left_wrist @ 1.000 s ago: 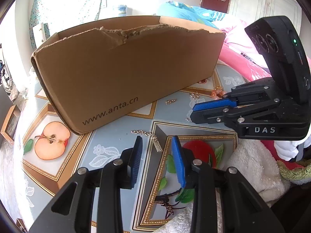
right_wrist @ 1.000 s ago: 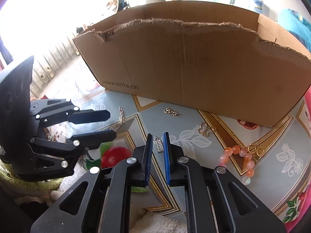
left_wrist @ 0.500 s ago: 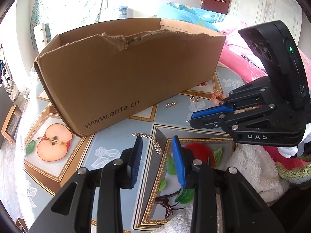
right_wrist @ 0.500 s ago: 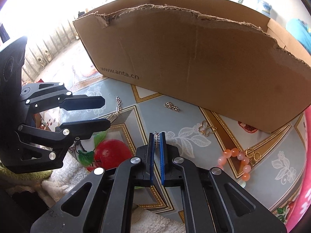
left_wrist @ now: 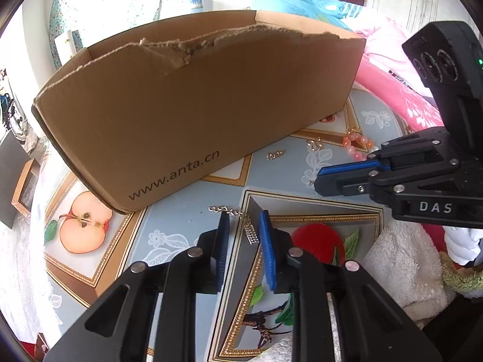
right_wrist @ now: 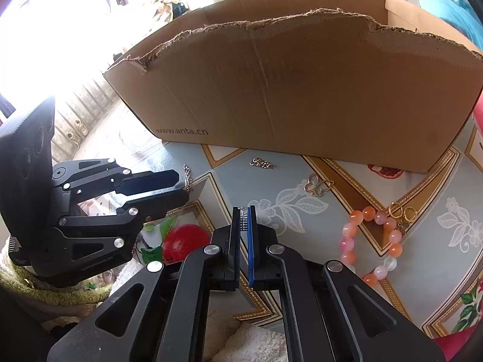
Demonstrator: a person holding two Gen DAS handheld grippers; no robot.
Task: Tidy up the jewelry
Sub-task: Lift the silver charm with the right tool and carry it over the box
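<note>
A silver chain earring with a bar pendant [left_wrist: 251, 233] lies on the patterned tablecloth [left_wrist: 187, 226] between the blue pads of my left gripper [left_wrist: 244, 220]. Its jaws are closing, with a gap left on both sides of the pendant. My right gripper [right_wrist: 244, 215] is shut on a second silver bar pendant [right_wrist: 243, 211], pinched upright at the pad tips. The right gripper [left_wrist: 317, 181] also shows at the right of the left wrist view. The left gripper [right_wrist: 182, 187] is at the left of the right wrist view, beside its earring's chain [right_wrist: 187, 178].
A torn cardboard box [left_wrist: 196, 105] marked www.anta.cn stands open-topped just behind. In front of it lie a small gold chain piece [right_wrist: 262, 163], a gold butterfly charm [right_wrist: 317, 184] and an orange bead bracelet [right_wrist: 374, 241]. A white fluffy towel [left_wrist: 401, 271] lies nearby.
The right jaws went from slightly apart to shut on the bar pendant. The left jaws have narrowed around the earring on the cloth. The box looks closer in both views.
</note>
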